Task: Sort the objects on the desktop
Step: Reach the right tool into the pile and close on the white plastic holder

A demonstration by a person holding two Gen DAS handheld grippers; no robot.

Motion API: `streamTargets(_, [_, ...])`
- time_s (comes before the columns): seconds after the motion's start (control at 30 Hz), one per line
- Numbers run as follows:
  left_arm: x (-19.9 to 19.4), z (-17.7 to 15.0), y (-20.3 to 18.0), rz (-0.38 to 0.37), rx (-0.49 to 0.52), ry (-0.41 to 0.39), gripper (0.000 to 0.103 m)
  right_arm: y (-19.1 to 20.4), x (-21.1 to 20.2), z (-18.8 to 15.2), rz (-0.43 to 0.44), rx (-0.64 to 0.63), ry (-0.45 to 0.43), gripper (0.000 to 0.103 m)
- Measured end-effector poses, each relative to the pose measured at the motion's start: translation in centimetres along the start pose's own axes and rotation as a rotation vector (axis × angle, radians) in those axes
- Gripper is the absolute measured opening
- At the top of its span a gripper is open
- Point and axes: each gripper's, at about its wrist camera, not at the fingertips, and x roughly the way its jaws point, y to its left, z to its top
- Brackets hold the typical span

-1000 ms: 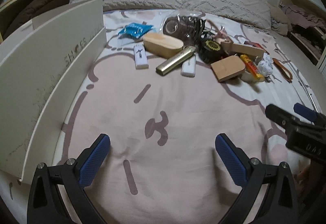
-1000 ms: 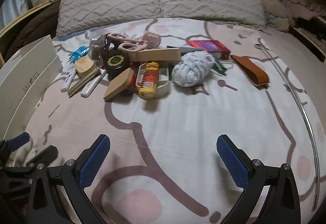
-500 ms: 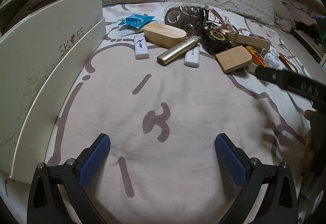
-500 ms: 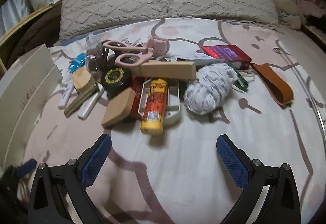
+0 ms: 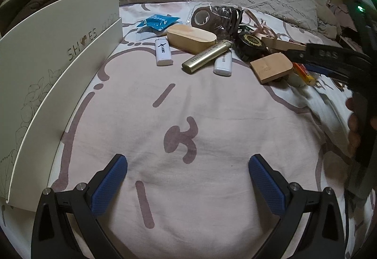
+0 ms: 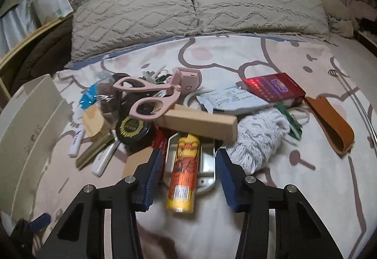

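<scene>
A pile of small objects lies on the bed sheet. In the right wrist view my right gripper (image 6: 188, 169) is partly closed, its blue pads on either side of a yellow-and-red tube (image 6: 185, 174) that lies on a white tray (image 6: 207, 164), with gaps showing. A tan box (image 6: 200, 123), pink scissors (image 6: 153, 96) and a grey woolly bundle (image 6: 259, 139) lie just beyond. My left gripper (image 5: 188, 179) is open and empty over bare sheet, short of a gold lighter (image 5: 207, 56) and white sticks (image 5: 163, 51).
A white open shoe box (image 5: 59, 66) stands at the left. A red packet (image 6: 273, 89) and a brown leather strap (image 6: 329, 124) lie at the right. Pillows (image 6: 200, 2) line the far edge. The right gripper (image 5: 329, 56) reaches across the left wrist view.
My right gripper has moved forward into the pile and narrowed its jaws around the yellow tube. My left gripper has moved slightly forward and stays open.
</scene>
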Motion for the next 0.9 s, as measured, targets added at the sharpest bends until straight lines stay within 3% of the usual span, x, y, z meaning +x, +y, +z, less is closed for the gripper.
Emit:
streamTargets(0.33, [-0.4, 0.0, 0.1, -0.023, -0.007, -0.016, 0.103, 0.2, 2.2, 0.8, -0.021, -0.022, 0.005, 0.048])
streamTargets(0.9, [-3.0, 1.0, 0.7, -0.152, -0.064, -0.118, 0.103, -0.6, -0.4, -3.5, 0.062, -0.041, 0.052, 0.048])
